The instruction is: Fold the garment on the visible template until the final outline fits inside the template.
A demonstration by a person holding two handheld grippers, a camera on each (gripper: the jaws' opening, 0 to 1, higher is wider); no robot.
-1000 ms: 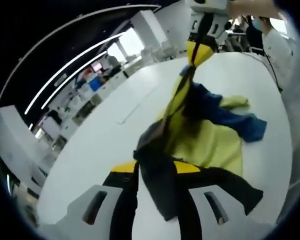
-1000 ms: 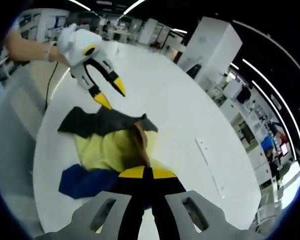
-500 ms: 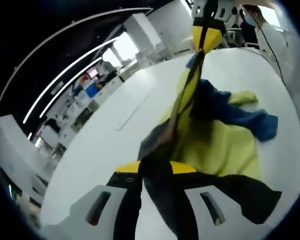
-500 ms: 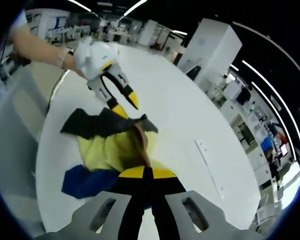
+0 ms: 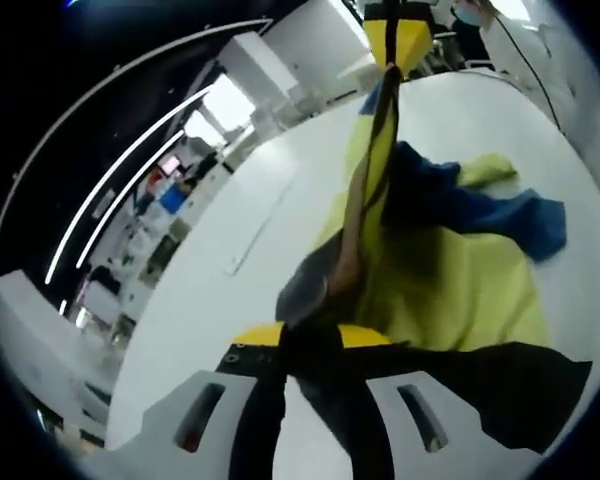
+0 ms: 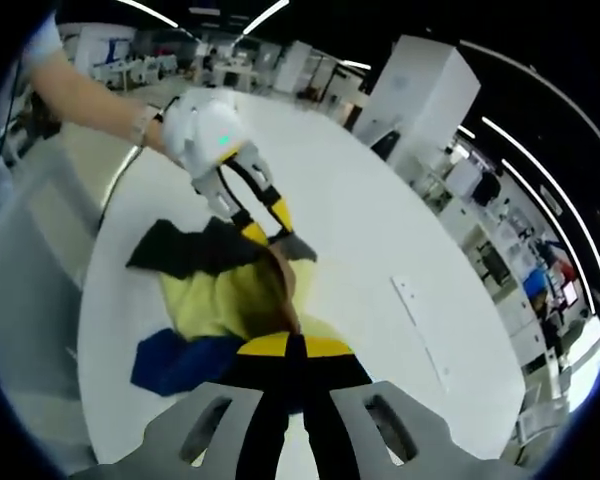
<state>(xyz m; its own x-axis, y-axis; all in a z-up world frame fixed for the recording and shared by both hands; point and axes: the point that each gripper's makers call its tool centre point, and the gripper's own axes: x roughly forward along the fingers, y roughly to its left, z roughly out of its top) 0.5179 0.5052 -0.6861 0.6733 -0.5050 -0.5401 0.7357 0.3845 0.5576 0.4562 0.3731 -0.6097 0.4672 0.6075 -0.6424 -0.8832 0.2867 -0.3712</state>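
Left claw [image 6: 270, 228] now lower, onto garment [image 6: 220, 295].

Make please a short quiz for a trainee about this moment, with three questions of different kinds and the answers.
1. True or false: the garment lies flat and neatly folded on the white table.
2. Which colours show on the garment? A) red and white B) yellow, blue and dark grey C) green only
3. Fill in: the left gripper and the right gripper are both shut on the ____.

Key:
1. False. It is bunched, with one edge stretched between the two grippers.
2. B
3. garment
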